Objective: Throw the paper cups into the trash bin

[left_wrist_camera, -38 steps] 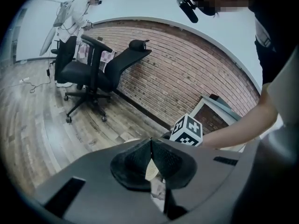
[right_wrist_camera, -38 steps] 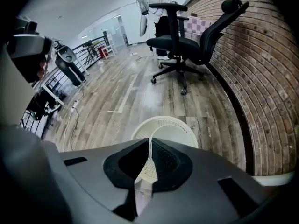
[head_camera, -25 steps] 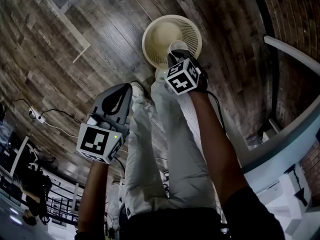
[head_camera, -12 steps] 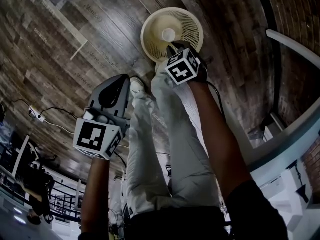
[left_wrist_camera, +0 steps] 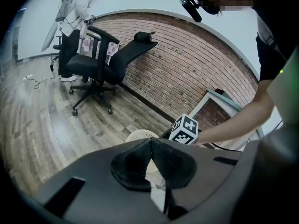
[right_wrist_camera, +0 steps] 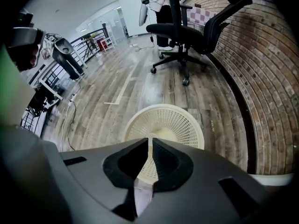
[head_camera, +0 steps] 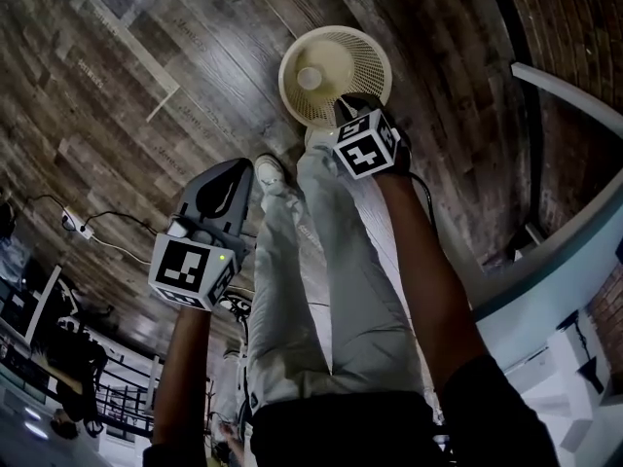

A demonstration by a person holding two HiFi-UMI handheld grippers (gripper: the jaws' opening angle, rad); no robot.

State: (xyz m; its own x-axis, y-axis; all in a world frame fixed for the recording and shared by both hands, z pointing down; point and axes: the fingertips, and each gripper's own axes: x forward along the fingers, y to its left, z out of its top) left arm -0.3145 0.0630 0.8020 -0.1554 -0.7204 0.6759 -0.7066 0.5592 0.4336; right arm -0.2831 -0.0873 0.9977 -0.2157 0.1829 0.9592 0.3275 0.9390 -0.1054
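We stand on plank floor (head_camera: pixel 146 56) beside a brick wall (right_wrist_camera: pixel 261 55). Left gripper (left_wrist_camera: pixel 150 142) fingers (left_wrist_camera: pixel 131 164) clenched, empty; right gripper (right_wrist_camera: pixel 151 140) fingers opening, empty. The trash bin (head_camera: pixel 365 52) holds something we cannot make out.

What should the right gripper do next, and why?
Probably lift the right gripper away from the trash bin: its jaws are opening with nothing between them, and a paper cup already lies inside the bin.
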